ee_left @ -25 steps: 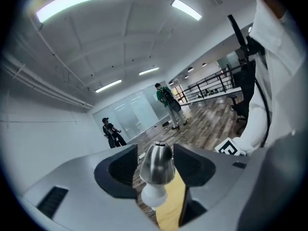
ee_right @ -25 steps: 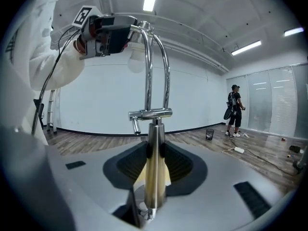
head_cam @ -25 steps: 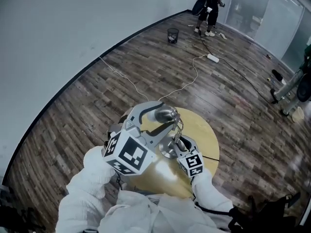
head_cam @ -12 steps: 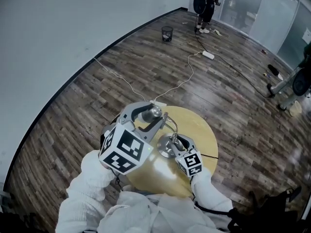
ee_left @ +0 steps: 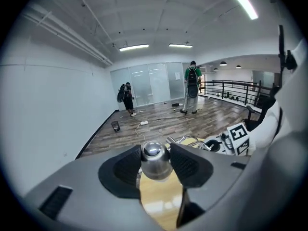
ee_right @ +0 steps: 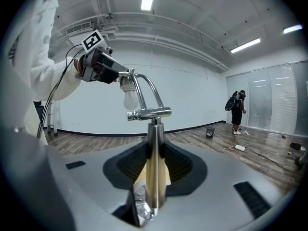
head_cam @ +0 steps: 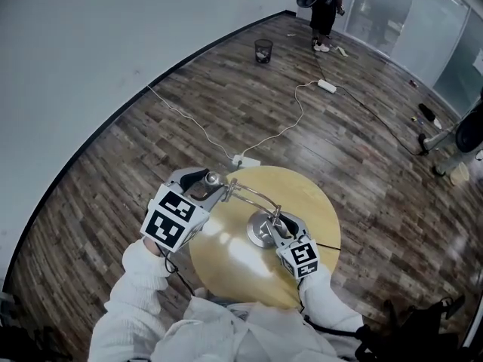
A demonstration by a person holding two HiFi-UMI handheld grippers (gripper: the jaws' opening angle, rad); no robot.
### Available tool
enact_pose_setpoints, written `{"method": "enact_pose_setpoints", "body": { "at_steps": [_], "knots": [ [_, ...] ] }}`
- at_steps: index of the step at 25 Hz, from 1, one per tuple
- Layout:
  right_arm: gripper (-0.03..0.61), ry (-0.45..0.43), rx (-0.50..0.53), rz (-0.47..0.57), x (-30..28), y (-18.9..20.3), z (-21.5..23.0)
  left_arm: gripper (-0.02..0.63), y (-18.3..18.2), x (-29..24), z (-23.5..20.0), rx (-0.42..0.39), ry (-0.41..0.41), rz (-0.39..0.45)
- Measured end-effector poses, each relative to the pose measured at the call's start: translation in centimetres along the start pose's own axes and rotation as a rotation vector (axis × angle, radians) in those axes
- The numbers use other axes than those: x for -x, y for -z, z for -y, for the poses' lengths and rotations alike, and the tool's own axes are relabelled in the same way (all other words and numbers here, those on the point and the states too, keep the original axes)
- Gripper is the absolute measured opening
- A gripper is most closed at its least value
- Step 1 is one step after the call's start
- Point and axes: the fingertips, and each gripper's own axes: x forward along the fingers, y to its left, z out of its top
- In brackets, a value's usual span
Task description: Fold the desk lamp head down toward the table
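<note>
Left gripper [head_cam: 212, 182] clamped on lamp head [ee_left: 154, 159], centre-left of head view, at table [head_cam: 311, 194] edge. Right gripper [head_cam: 276, 220] pinches upright lamp post [ee_right: 155, 167], frame centre.

Mirror-bright silver on the desk lamp head [ee_left: 154, 160] and post [ee_right: 155, 172], pale yellow on the round surface [head_cam: 313, 194]. Black-and-white square markers on the grey left tool [head_cam: 213, 181] and right tool [head_cam: 276, 220]; dark brown streaked planks across the floor [head_cam: 136, 164].
</note>
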Motion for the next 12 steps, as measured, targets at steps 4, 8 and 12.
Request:
{"method": "enact_pose_setpoints", "body": {
  "at_steps": [4,8,12],
  "knots": [
    [0.114,0.004,-0.006,-0.003,-0.4,0.2,0.2,0.19,2.9,-1.4,-1.0,0.08,0.01,-0.032],
    [0.114,0.01,-0.011,-0.008,-0.4,0.1,0.2,0.185,7.1,-3.7,-1.3,0.124,0.015,-0.109],
    [0.114,0.015,-0.012,-0.01,-0.4,0.2,0.2,0.147,10.7,-6.9,-0.1,0.006,0.013,-0.154]
  ]
}}
